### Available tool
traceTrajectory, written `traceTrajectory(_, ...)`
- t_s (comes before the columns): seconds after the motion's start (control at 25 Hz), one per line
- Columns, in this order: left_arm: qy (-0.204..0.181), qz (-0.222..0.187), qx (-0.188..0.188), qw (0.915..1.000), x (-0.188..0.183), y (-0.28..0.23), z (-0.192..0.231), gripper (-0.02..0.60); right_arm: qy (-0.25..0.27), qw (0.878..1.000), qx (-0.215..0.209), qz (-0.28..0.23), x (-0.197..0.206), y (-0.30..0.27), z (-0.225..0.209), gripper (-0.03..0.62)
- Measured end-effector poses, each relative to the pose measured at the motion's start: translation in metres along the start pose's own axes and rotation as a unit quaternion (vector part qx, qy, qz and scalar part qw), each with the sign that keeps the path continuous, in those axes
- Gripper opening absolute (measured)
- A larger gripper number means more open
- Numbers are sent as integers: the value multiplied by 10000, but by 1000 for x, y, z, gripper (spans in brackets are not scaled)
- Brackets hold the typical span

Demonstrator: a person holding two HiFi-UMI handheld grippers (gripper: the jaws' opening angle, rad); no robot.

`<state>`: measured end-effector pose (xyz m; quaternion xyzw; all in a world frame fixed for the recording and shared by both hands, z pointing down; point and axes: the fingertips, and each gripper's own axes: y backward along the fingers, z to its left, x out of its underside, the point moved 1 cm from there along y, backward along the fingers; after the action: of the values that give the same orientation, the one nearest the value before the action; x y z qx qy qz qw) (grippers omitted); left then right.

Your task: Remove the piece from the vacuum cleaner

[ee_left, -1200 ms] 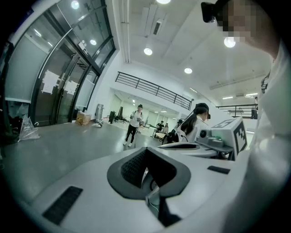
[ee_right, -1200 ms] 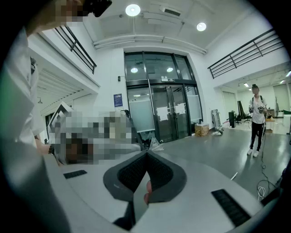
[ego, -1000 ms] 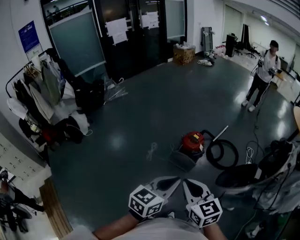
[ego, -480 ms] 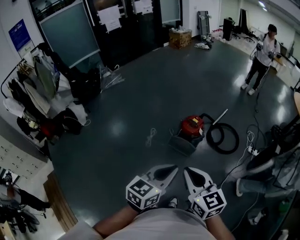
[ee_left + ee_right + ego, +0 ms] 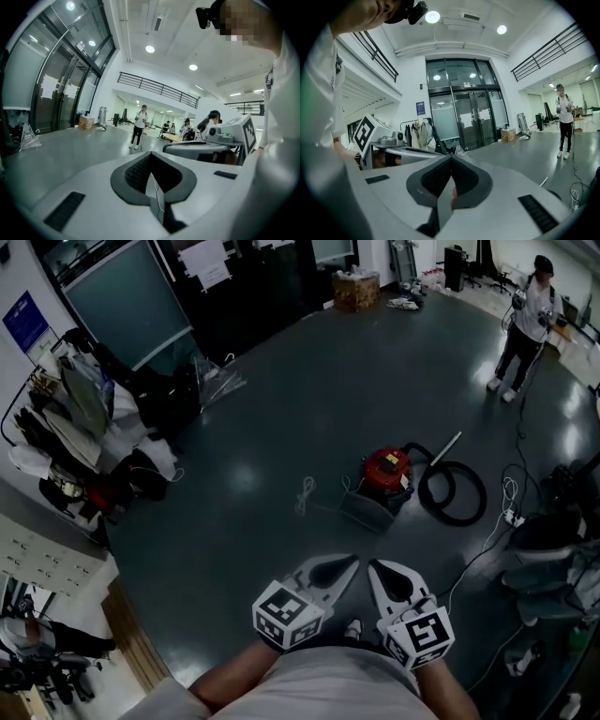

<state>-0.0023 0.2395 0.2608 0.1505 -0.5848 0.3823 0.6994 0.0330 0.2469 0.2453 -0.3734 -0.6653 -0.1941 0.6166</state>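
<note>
Well short of red vacuum cleaner [image 5: 387,472], open floor [image 5: 281,409] between, left tongs [image 5: 349,563] and right tongs [image 5: 374,568] pressed together

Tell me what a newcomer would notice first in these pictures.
The red vacuum cleaner stands alone on the dark floor, right of centre in the head view, with its black hose coiled at its right. Nearest the camera, the left gripper and right gripper point toward it, fingers together and holding nothing. A person stands far off at the upper right.
</note>
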Motion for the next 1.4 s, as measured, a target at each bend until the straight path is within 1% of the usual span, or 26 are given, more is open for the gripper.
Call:
traceTrajectory(0.2, -30, 85, -22, 10000, 3, -19, 16, 6, -86, 10000, -2, 45, 5, -14, -19, 14)
traceTrajectory(0.32, -90, 76, 44, 9999, -1, -34, 33, 6, -126, 9998, 87, 117, 8, -27, -37, 14)
traceTrajectory(0.48, -215, 69, 240, 9995, -4, -56, 64, 6, -151, 9993, 246, 218, 12, -56, -60, 14)
traceTrajectory(0.6, -293, 111, 424, 9986, -7, -78, 95, 5, -166, 9986, 419, 283, 15, -85, -82, 14)
traceTrajectory(0.68, -412, 176, 560, 9974, -9, -95, 119, 6, -192, 9980, 507, 327, 14, -109, -99, 14)
traceTrajectory(0.84, -760, 325, 852, 9929, -13, -126, 168, 6, -207, 9961, 707, 495, 15, -161, -128, 14)
traceTrajectory(0.92, -835, 401, 1008, 9906, -12, -140, 188, 6, -231, 9941, 878, 586, 16, -182, -143, 14)
traceTrajectory(1.04, -910, 513, 1209, 9872, -6, -162, 214, 6, -288, 9928, 981, 626, 24, -207, -165, 14)
traceTrajectory(1.24, -1085, 722, 1514, 9798, 16, -206, 243, 5, -345, 9906, 1102, 731, 46, -231, -206, 14)
traceTrajectory(1.4, -1197, 873, 1700, 9742, 44, -247, 263, 6, -457, 9881, 1193, 853, 76, -245, -248, 14)
